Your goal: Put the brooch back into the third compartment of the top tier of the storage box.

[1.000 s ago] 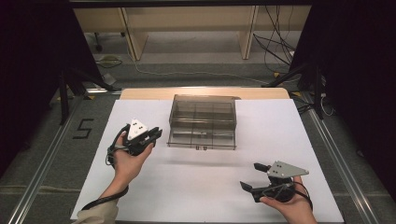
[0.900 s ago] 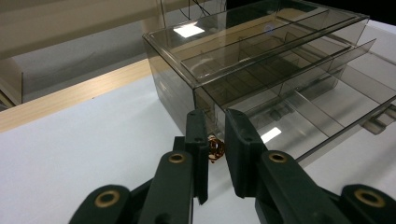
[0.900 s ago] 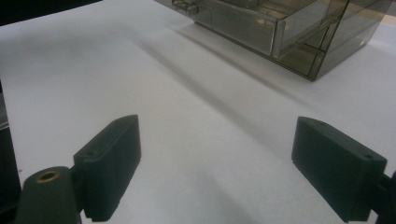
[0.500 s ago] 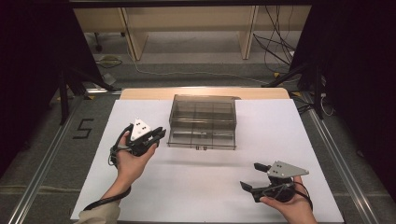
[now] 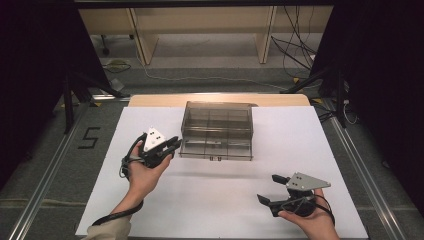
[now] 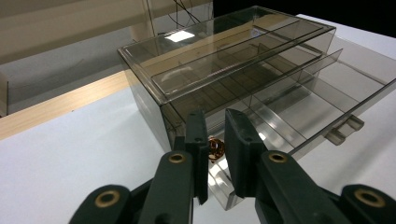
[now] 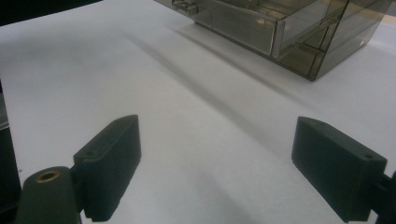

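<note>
High view: a smoked, see-through plastic organizer box (image 5: pixel 218 130) stands near the far middle of the white worktop (image 5: pixel 210 200), with two small latches on its near edge.
Box look: brown-tinted clear walls, a flat lid, thin dividers inside forming rows of compartments; in the left gripper view a shallow drawer-like tray juts out from its body toward the right of that view.
Contents: a small coppery round thing (image 6: pixel 215 148) shows through the near corner wall of the box, just beyond the fingertips; what it is cannot be told. The other compartments look bare.
Left gripper (image 5: pixel 170 146): held up in the person's left hand (image 5: pixel 142 172) just beside the left near corner of the box, forearm rising from the lower edge, grey three-cornered plate on top, tips aimed at the box.
Left fingers (image 6: pixel 240 135): nearly closed, a narrow gap between them, nothing clamped; whether they touch the box wall cannot be told.
Right gripper (image 5: pixel 270 189): low over the near right of the worktop, well apart from the box, in the right hand (image 5: pixel 305 222), pointing leftward.
Right fingers (image 7: pixel 109 163): spread wide, bare worktop between them.
</note>
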Demonstrator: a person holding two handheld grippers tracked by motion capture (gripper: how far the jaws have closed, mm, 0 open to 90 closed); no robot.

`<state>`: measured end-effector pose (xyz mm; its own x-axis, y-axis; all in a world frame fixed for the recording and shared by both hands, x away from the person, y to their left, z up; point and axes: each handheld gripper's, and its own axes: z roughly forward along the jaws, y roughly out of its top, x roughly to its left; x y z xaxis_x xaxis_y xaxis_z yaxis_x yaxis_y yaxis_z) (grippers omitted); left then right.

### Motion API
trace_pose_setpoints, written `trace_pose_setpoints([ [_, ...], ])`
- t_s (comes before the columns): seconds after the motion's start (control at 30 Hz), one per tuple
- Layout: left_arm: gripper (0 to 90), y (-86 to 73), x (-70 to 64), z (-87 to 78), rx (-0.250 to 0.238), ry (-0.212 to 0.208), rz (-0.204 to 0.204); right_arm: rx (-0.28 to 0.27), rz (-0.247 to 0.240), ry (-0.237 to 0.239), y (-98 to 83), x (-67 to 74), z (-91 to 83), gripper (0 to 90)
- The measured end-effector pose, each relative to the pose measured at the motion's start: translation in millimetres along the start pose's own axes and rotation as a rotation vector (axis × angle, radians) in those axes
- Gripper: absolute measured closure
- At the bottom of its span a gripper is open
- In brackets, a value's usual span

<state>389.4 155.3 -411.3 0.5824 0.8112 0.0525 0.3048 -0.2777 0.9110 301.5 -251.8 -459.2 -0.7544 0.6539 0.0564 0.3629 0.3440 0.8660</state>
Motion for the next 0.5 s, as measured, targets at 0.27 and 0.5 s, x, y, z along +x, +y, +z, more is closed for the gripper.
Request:
trace_pose_setpoints([
  [0.27,79.7,3.3,-6.4,2.8,-0.003,-0.015,0.008,-0.001,0.001,-0.001,-0.1,0.0,0.2,16.3],
  [0.5,79.7,5.0,-8.9,4.2,-0.006,-0.021,0.010,0.003,0.002,-0.001,-0.1,0.1,0.0,16.3],
])
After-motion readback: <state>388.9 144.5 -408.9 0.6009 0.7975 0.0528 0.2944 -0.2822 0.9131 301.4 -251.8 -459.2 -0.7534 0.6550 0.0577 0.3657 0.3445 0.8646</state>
